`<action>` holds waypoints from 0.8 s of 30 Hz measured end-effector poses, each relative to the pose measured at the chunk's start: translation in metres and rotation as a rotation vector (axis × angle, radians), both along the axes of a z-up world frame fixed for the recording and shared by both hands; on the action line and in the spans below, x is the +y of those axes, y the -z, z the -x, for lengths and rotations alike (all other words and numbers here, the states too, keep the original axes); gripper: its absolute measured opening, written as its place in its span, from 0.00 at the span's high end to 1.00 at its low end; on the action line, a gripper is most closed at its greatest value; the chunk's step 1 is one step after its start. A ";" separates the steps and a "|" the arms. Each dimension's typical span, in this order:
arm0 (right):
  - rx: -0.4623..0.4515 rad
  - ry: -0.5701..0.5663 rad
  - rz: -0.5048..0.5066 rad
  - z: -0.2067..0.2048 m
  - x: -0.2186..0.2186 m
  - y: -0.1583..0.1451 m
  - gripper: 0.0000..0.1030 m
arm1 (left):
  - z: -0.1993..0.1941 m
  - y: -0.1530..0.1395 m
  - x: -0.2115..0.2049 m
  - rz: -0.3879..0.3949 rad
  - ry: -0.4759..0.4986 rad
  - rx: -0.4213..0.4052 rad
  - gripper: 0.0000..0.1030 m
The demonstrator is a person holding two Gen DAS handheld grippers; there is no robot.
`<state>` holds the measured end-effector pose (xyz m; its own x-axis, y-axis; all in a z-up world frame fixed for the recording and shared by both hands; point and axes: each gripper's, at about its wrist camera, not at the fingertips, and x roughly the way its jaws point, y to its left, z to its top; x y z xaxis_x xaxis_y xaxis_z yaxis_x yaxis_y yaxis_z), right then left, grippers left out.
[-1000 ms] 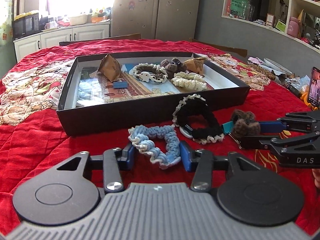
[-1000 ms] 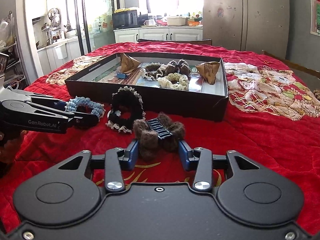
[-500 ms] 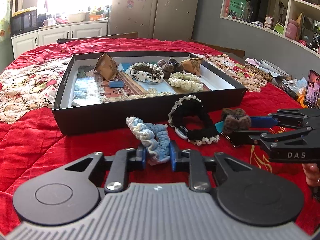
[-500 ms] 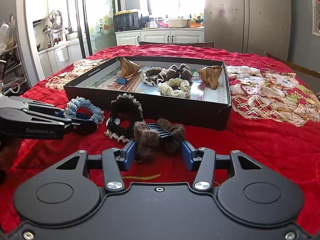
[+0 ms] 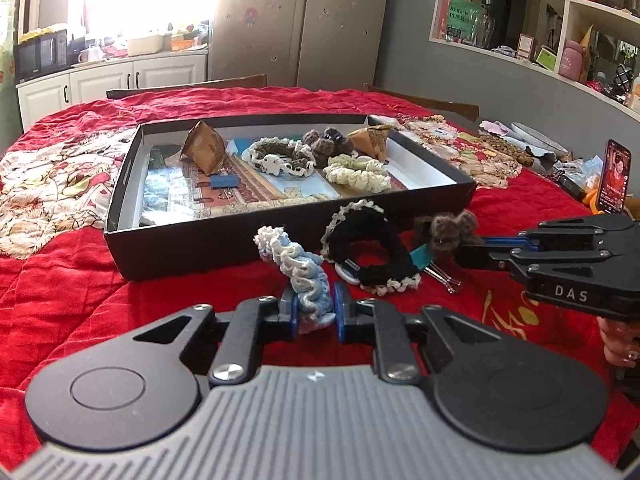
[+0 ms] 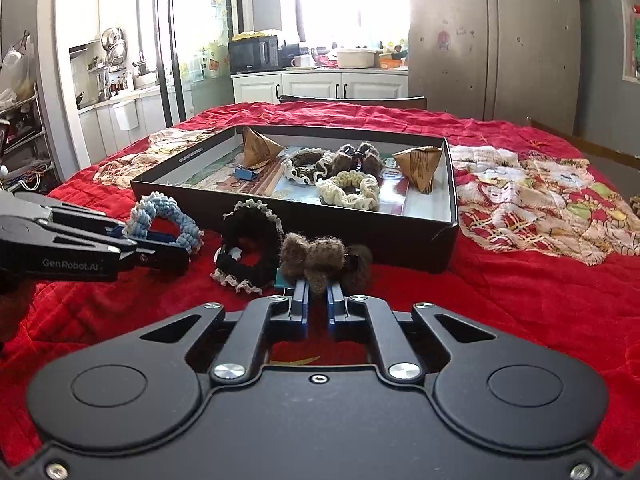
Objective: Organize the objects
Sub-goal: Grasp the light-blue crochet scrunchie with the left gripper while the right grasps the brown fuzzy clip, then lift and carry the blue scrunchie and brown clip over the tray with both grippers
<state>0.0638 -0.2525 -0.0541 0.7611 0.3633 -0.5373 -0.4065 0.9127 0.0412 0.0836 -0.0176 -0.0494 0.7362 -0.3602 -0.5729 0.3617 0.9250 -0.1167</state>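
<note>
Pointing down at a shallow slant toward the red quilt (image 6: 500, 300), both grippers sit low in front of the black box (image 5: 192, 248); the left gripper (image 5: 313, 307) aims at the box's near wall, and the right gripper (image 6: 317, 296) comes in from the side, so in the left view its black body crosses the right edge with a bit of the person's hand (image 5: 618, 340) under it.

Count time: three crocheted pieces outside the box, namely one blue scrunchie (image 5: 300, 268), one black scrunchie (image 5: 372, 248) with a cream edge, and one brown fuzzy hair clip (image 6: 316, 258); inside the box I count two folded brown paper pyramids (image 6: 260, 148), one cream scrunchie (image 6: 352, 190), one brown scrunchie with a white edge (image 5: 280, 156), one more brown fuzzy piece (image 6: 356, 158) and one blue binder clip (image 5: 224, 181); a phone (image 5: 614, 176) stands propped off to the right.

Fingers: the left pair is nearly together and closing, pads pressed on the blue scrunchie, which is squashed upright between them just in front of the box; the right pair is pinched tight on the brown hair clip, which sticks up past the tips, right beside the black scrunchie lying on the quilt between the two grippers.
</note>
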 end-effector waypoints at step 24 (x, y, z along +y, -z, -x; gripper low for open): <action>-0.153 -0.054 -0.022 0.019 0.011 -0.045 0.92 | 0.007 -0.042 0.008 0.040 -0.012 -0.115 0.81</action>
<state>0.0452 -0.2414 -0.0092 0.8127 0.4159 -0.4080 -0.4577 0.8891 -0.0054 0.0763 -0.0091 -0.0071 0.8004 -0.3721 -0.4700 0.3638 0.9247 -0.1125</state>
